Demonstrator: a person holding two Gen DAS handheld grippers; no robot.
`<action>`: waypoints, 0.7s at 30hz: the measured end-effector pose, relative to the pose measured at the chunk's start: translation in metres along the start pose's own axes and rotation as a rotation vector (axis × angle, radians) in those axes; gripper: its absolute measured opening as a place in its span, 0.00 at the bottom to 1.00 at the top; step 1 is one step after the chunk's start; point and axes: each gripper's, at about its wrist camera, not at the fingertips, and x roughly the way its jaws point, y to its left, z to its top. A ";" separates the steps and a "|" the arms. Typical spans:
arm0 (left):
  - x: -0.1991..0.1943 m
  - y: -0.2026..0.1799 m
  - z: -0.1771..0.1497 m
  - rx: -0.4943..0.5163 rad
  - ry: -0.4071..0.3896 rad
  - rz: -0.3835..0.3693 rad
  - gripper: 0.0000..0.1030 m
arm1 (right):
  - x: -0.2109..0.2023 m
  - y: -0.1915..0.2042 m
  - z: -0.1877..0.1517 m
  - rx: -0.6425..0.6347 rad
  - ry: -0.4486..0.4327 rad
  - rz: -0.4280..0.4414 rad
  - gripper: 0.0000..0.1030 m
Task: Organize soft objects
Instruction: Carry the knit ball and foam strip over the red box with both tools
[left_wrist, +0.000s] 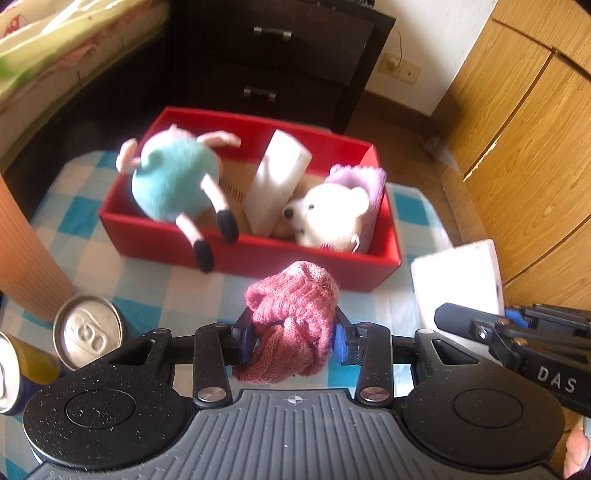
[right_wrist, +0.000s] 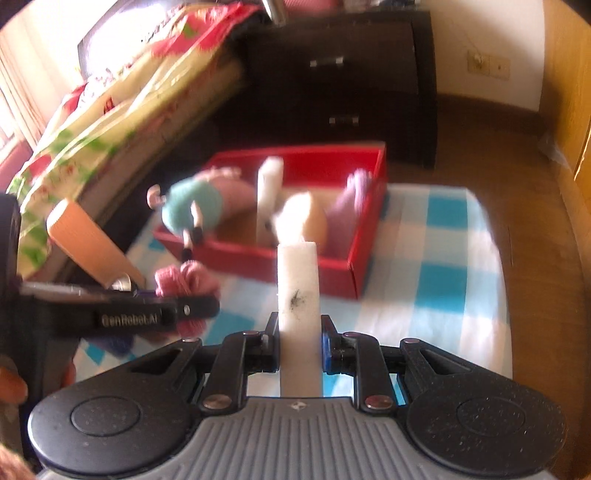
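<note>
A pink knit cloth (left_wrist: 291, 321) is held bunched between the fingers of the left claw (left_wrist: 293, 341), above a tabletop (left_wrist: 147, 280) covered in a blue and white check. The claw is closed narrow on the cloth, which bulges above and hangs below the fingers.

Beyond it, a red box (left_wrist: 258, 258) is seen on the tabletop. In the box, a plush pig (left_wrist: 177, 181) in a teal dress is laid at the left end, its legs draped over the near wall. A white foam block (left_wrist: 275, 181) is propped upright in the middle. A white bear (left_wrist: 328, 214) is set at the right end against a lilac cloth (left_wrist: 369, 184).

At the left edge, two cans (left_wrist: 88, 330) and an orange ribbed cylinder (left_wrist: 26, 251) are seen.

In the right wrist view, which is blurred, a white foam slab (right_wrist: 298, 306) with a dark smudge is gripped upright in the right claw (right_wrist: 298, 350), near the box's front wall. The same slab (left_wrist: 458, 280) is seen from the left wrist at the right of the box.

A dark dresser (left_wrist: 295, 62) and a bed (right_wrist: 92, 122) with a floral cover are seen behind.
</note>
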 end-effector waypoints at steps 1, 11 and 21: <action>-0.002 -0.001 0.002 -0.002 -0.010 -0.001 0.40 | -0.001 0.002 0.004 0.000 -0.015 -0.002 0.00; -0.015 0.006 0.025 -0.052 -0.085 -0.014 0.40 | 0.000 0.010 0.035 0.026 -0.111 0.003 0.00; -0.007 0.018 0.046 -0.111 -0.110 -0.027 0.41 | 0.017 0.014 0.059 0.035 -0.163 0.022 0.00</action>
